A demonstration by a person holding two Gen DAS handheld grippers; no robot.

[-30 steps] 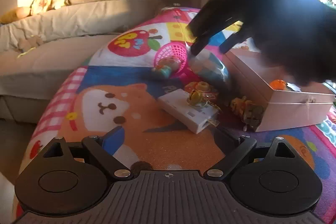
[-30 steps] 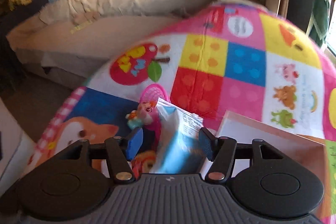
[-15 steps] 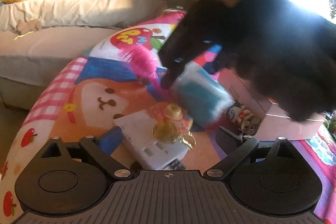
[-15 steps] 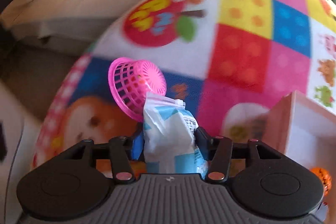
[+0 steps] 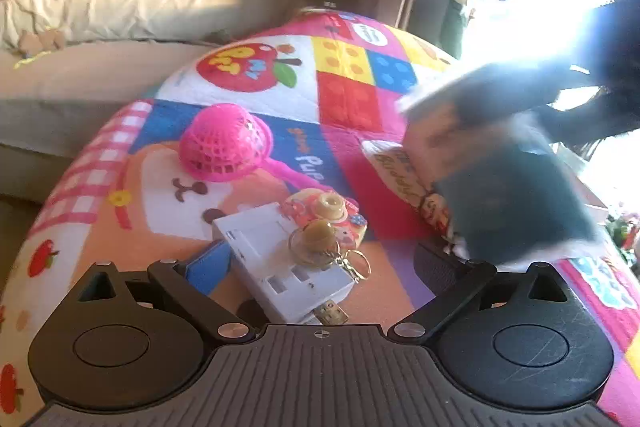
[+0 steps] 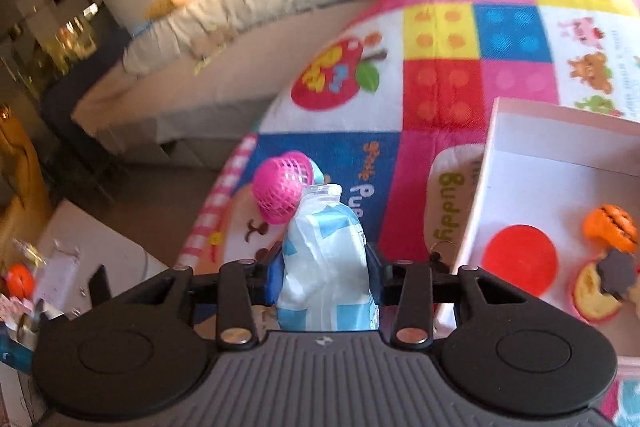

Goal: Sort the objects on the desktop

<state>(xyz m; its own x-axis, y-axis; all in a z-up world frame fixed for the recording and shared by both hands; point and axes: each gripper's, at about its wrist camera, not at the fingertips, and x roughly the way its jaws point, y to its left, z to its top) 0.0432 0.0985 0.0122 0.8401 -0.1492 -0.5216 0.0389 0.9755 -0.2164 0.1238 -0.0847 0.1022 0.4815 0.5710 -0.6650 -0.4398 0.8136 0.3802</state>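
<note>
Right hand-held gripper [image 6: 326, 273], jaws closing, pinches a soft blue-and-white plastic tissue pack [image 6: 326, 259] at mid-body above the bench beside the pink open box [image 6: 560, 163]; light, squashy, probably slippery.

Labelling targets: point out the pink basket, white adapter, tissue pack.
pink basket [image 5: 224, 151], left wrist view, mesh dome
white adapter [image 5: 280, 263], left wrist view, top face
tissue pack [image 6: 326, 259], right wrist view, wrapper front
</note>
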